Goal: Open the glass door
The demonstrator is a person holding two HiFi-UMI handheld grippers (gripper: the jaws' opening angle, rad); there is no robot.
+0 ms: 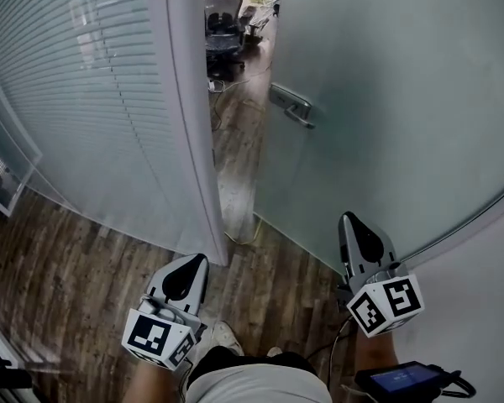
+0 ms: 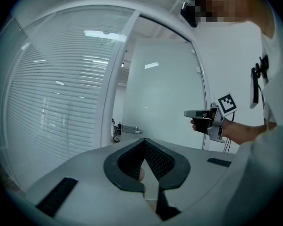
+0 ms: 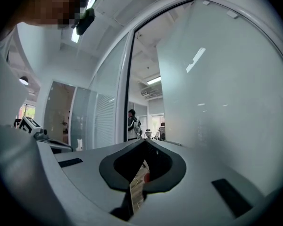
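The frosted glass door stands partly swung open, leaving a gap beside the white door frame. Its metal lever handle sits on the edge nearest the gap and also appears far ahead in the left gripper view. My right gripper hangs low in front of the door, well short of the handle, shut with nothing in it. My left gripper is at the foot of the frame, its jaws closed together and empty. From the left gripper view, the right gripper is held level before the door.
A glass wall with horizontal blinds fills the left. Through the gap are office chairs and a standing person. A cable lies on the wooden floor. A white wall is at the right.
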